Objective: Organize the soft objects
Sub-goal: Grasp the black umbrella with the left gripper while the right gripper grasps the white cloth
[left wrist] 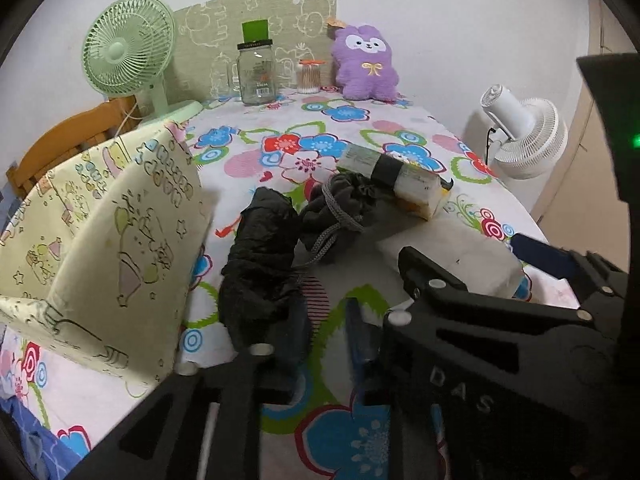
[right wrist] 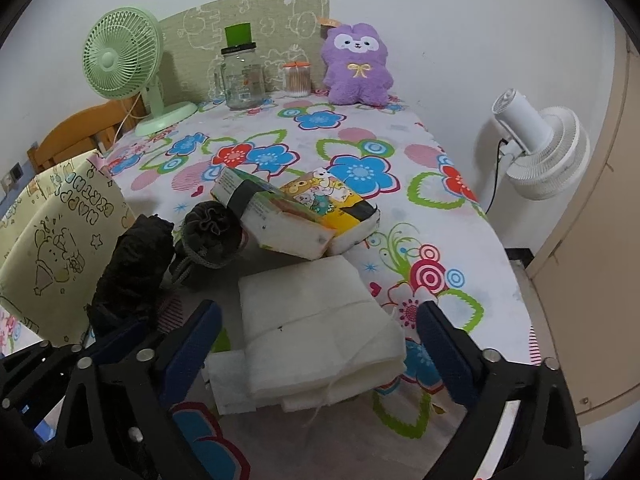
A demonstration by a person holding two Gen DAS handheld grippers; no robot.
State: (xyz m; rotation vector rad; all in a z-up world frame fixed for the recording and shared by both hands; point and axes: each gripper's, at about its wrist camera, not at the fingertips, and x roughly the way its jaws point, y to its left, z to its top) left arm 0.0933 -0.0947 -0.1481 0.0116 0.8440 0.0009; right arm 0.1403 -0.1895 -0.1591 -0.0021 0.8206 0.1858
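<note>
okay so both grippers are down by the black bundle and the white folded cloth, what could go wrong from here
1. The left hand-held gripper sits at the near end of the black bundle; the grey drawstring pouch touches it, and its cord could drag along.
2. The right hand-held gripper straddles the white folded cloth with jaws wide; closing may catch only the top layers and unfold it.
3. Tissue packs rest beside the cloth's far edge and may get nudged.

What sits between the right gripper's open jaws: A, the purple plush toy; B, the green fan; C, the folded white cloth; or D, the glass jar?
C: in the right wrist view the folded white cloth lies on the flowered tablecloth between the wide-open jaws of the right gripper, untouched by either.
</note>
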